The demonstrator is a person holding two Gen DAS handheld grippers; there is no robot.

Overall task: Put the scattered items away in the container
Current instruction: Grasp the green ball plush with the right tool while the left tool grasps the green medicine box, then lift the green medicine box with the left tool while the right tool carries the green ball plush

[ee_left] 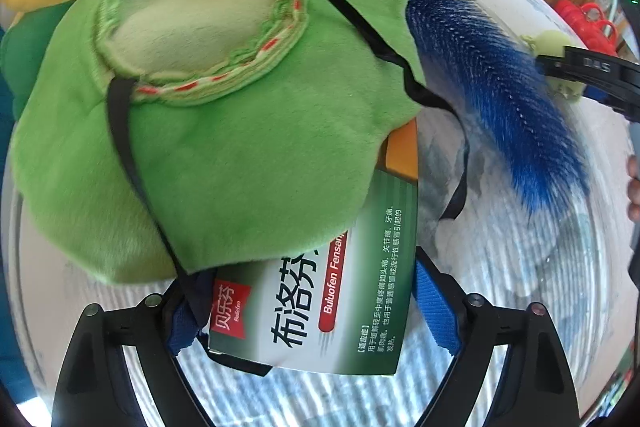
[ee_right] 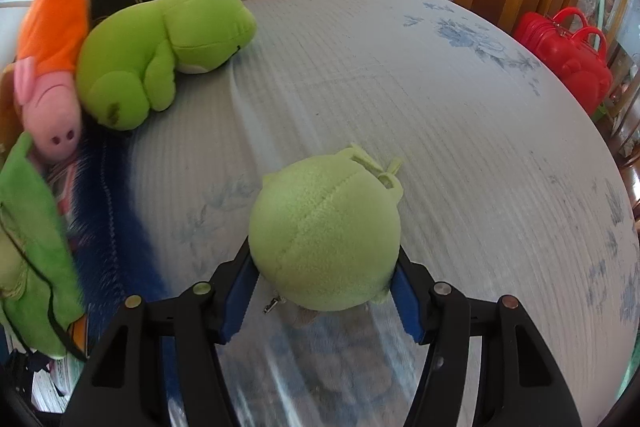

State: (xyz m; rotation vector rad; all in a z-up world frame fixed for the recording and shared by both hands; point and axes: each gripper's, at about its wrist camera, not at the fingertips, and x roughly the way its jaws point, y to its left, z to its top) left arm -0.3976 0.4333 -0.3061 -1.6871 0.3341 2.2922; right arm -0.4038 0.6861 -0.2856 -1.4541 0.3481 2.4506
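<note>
Medicine box (ee_left: pixel 316 303) in left gripper (ee_left: pixel 312 311)

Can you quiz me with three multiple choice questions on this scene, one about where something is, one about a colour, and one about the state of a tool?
1. Where does the pink pig plush lie, as the right wrist view shows it?
A. against the green frog plush
B. on the red case
C. between the right tool's fingers

2. What colour is the fluffy strip on the bedspread?
A. red
B. blue
C. yellow

3. What is the right tool doing?
A. hanging open over bare cloth
B. shut on a medicine box
C. shut on a pale green plush ball

Answers:
1 A: the pink pig plush leans against the green frog plush at the left.
2 B: the fluffy strip is deep blue.
3 C: the right tool has its blue pads pressed to both sides of the pale green plush ball.
</note>
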